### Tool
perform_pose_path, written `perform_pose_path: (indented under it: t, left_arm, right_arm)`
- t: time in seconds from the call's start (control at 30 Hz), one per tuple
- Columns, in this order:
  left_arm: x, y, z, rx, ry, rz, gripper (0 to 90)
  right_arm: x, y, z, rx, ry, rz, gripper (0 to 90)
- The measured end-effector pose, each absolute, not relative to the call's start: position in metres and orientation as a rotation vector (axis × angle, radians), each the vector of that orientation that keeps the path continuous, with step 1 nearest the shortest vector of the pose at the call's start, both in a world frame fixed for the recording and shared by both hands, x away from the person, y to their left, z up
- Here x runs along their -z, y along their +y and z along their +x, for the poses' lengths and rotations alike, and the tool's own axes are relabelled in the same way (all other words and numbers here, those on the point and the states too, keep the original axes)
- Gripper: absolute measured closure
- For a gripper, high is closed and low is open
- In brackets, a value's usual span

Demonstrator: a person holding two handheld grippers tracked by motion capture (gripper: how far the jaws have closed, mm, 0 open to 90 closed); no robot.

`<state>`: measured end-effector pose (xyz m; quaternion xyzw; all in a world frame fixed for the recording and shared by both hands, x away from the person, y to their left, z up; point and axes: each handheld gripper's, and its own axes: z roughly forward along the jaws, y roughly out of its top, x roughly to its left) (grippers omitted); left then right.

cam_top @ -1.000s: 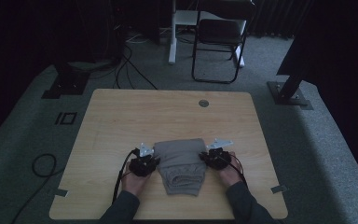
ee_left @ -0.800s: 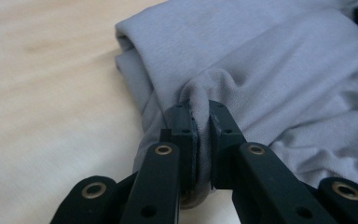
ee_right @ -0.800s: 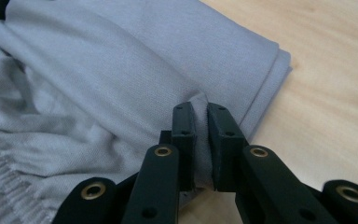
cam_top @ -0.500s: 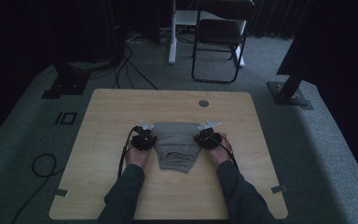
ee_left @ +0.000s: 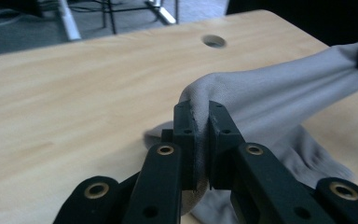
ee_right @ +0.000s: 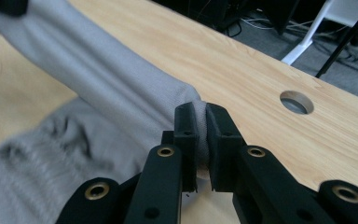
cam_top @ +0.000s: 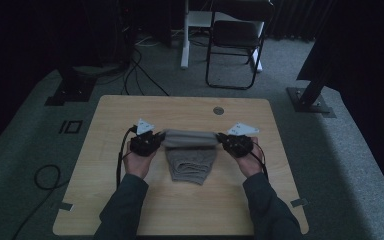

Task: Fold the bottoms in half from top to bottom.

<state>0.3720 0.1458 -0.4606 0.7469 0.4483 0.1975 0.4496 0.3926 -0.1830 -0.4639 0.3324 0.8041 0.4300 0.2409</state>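
A grey knitted garment (cam_top: 190, 160) lies mid-table, its far edge lifted and stretched taut between both grippers. My left gripper (cam_top: 152, 141) pinches the left end of that edge, and in the left gripper view its jaws (ee_left: 202, 116) press on a fold of the grey garment (ee_left: 270, 98). At the right end my right gripper (cam_top: 227, 142) is shut on the cloth. The right gripper view has its jaws (ee_right: 200, 116) clamped on the grey garment (ee_right: 112, 93). The lower part of the garment rests on the wooden table (cam_top: 130, 110).
A round cable hole (cam_top: 218, 110) sits near the table's far edge, also seen as cable hole (ee_right: 296, 102). Behind the table stand a black folding chair (cam_top: 235, 45) and a white desk leg (cam_top: 185, 35). Cables trail over the grey carpet at left.
Both hands rose and moved away from the person, lifting the garment's far edge off the table and stretching it between the grippers. The rest of the cloth hangs down to the table.
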Motion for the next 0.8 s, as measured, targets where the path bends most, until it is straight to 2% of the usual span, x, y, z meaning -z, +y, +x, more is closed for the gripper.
perform_pose_path:
  t: [0.3, 0.33, 0.4, 0.47, 0.57, 0.7, 0.8]
  left_arm:
    - [0.504, 0.155, 0.326, -0.355, 1.114, 1.864, 82.8]
    - [0.508, 0.156, 0.322, -0.336, 1.115, 1.872, 79.3]
    - [0.513, 0.159, 0.314, -0.324, 1.108, 1.874, 72.6]
    - [0.510, 0.162, 0.310, -0.337, 1.101, 1.857, 68.2]
    - [0.496, 0.161, 0.312, -0.383, 1.068, 1.843, 65.4]
    - [0.483, 0.150, 0.325, -0.403, 1.037, 1.866, 63.9]
    - [0.488, 0.141, 0.336, -0.385, 1.059, 1.905, 63.8]
  right_arm:
    - [0.507, -0.193, 0.342, -1.218, 2.282, 0.911, 83.7]
    - [0.512, -0.193, 0.339, -1.182, 2.305, 0.899, 82.3]
    - [0.519, -0.195, 0.334, -1.167, 2.350, 0.879, 71.3]
    - [0.519, -0.200, 0.333, -1.195, 2.343, 0.898, 63.2]
    - [0.505, -0.206, 0.339, -1.286, 2.297, 0.943, 59.3]
    - [0.493, -0.196, 0.351, -1.281, 2.275, 0.974, 57.8]
    - [0.496, -0.185, 0.355, -1.262, 2.291, 0.994, 57.1]
